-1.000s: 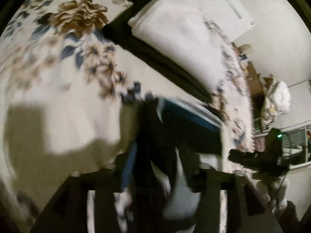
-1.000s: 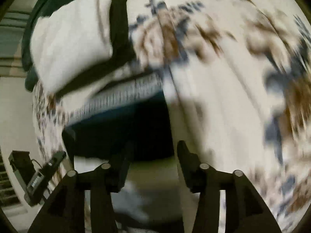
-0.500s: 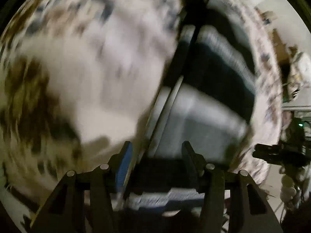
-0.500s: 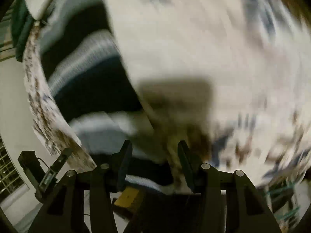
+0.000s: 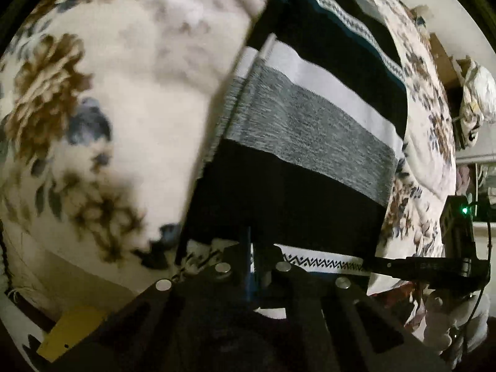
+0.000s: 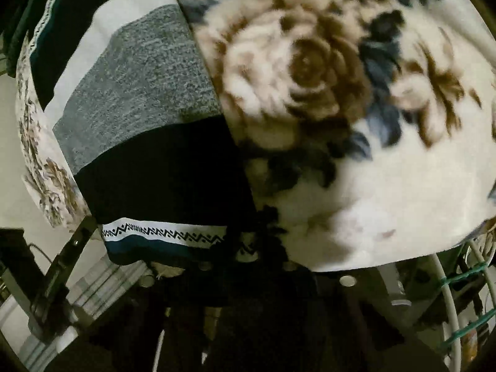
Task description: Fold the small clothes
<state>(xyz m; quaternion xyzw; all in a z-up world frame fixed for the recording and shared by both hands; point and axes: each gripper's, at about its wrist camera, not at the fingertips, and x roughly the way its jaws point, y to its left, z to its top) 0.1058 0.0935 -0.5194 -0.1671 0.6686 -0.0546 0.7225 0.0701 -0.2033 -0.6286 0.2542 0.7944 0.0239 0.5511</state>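
Floral fleece blanket (image 5: pixel 102 117) covers the bed, cream with brown and blue flowers. On it lies the striped garment (image 5: pixel 313 142), banded dark, grey and white with a zigzag border along its near hem. The left gripper (image 5: pixel 250 259) has just snapped closed, pinching that hem. Further right, the right gripper (image 6: pixel 248 255) has just closed on the hem's other corner.

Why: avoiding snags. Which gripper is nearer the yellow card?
Left. The left gripper, just closed on the sweater hem, is beside the card; the right gripper, also just closed, holds the far corner.
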